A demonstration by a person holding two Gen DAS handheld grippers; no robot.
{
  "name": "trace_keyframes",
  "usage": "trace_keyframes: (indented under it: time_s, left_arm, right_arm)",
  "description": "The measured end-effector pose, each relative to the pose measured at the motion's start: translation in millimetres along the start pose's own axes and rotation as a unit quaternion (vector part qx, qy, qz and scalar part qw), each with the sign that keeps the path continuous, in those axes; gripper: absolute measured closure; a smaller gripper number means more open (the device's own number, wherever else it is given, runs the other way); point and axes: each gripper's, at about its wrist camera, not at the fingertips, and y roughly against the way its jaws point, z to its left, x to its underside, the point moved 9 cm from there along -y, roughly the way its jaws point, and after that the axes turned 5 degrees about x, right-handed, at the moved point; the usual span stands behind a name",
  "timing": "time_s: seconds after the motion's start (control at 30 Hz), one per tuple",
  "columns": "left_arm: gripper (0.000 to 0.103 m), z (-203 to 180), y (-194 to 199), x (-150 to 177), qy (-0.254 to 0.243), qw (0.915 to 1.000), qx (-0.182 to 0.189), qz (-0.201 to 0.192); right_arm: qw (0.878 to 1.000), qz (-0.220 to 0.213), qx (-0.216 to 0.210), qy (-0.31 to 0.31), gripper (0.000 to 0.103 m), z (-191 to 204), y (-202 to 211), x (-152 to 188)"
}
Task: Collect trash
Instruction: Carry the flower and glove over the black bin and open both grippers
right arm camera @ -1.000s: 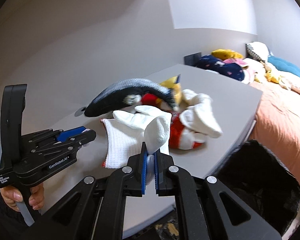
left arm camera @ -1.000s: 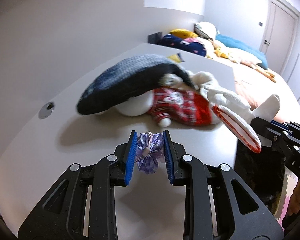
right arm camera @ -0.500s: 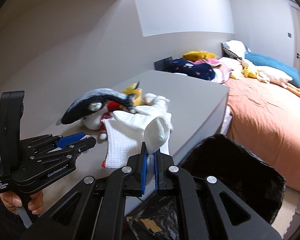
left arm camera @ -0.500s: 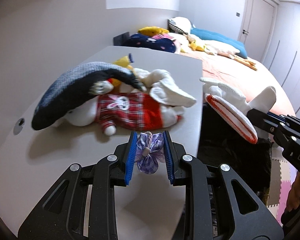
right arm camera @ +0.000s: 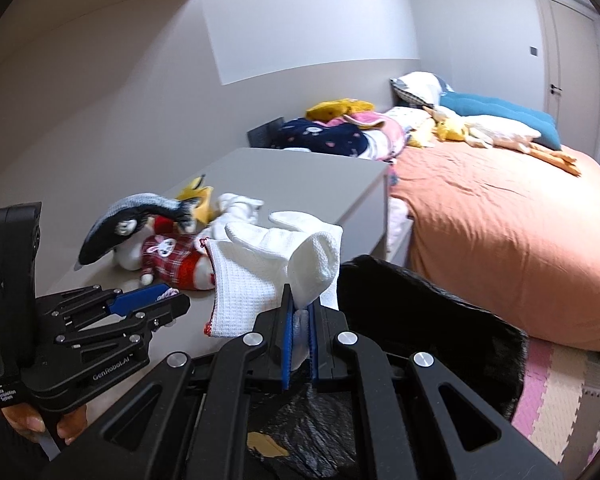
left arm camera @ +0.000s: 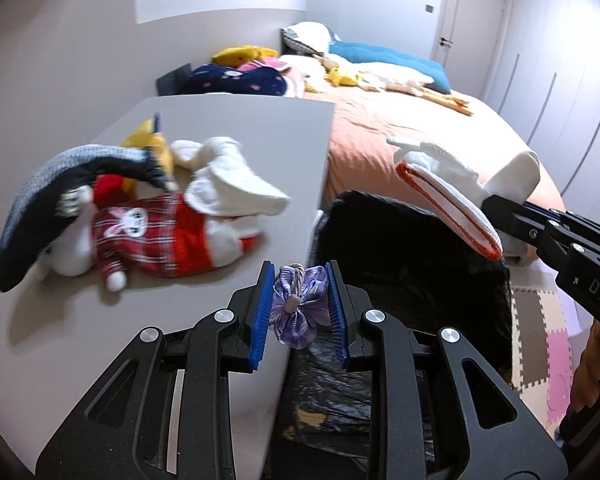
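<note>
My left gripper [left arm camera: 300, 308] is shut on a small purple fabric bow [left arm camera: 296, 306] and holds it over the table's right edge, beside the black trash bag [left arm camera: 412, 264]. My right gripper [right arm camera: 299, 328] is shut on a white knitted glove with a red hem [right arm camera: 256, 276] and holds it above the near rim of the bag [right arm camera: 432, 320]. The glove [left arm camera: 448, 196] and right gripper also show at the right of the left wrist view. The left gripper [right arm camera: 156, 300] shows at the lower left of the right wrist view.
A grey table [left arm camera: 260, 128] carries a plush toy in a red plaid shirt [left arm camera: 152, 236], a dark knitted hat [left arm camera: 60, 184] and white cloth [left arm camera: 236, 188]. A bed with an orange cover [right arm camera: 500, 216] stands behind the bag. Foam floor mats [right arm camera: 560, 392] lie at the right.
Both grippers have moved right, off the table and toward the trash bag, each holding its item. The bag's opening now lies right below them.
</note>
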Motion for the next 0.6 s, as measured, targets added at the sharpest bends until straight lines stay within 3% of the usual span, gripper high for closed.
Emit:
trace_keyframes:
  time_s: [0.37, 0.4, 0.43, 0.47, 0.5, 0.6]
  left_arm:
    - [0.077, -54, -27, 7, -0.026, 0.9975, 0.058, 0.030]
    - [0.072, -58, -30, 8, -0.029, 0.9967, 0.067, 0.035]
    - [0.048, -65, -34, 11, -0.032, 0.9953, 0.081, 0.044]
    - [0.011, -69, -36, 13, -0.032, 0.9943, 0.089, 0.049]
    - [0.007, -75, -38, 15, -0.033, 0.9935, 0.098, 0.048]
    - [0.006, -80, -40, 18, -0.043, 0.9943, 0.085, 0.049]
  right_arm:
    - [0.998, 0.003, 0.042, -0.053, 0.094, -60, 9, 8]
    - [0.997, 0.005, 0.046, -0.062, 0.084, -67, 10, 10]
    - [0.996, 0.003, 0.050, -0.070, 0.063, -72, 11, 11]
    - [0.995, -0.002, 0.058, -0.080, 0.050, -79, 12, 12]
    - [0.993, -0.010, 0.072, -0.091, 0.042, -88, 15, 12]
    - [0.988, -0.016, 0.110, -0.110, 0.042, -109, 20, 12]
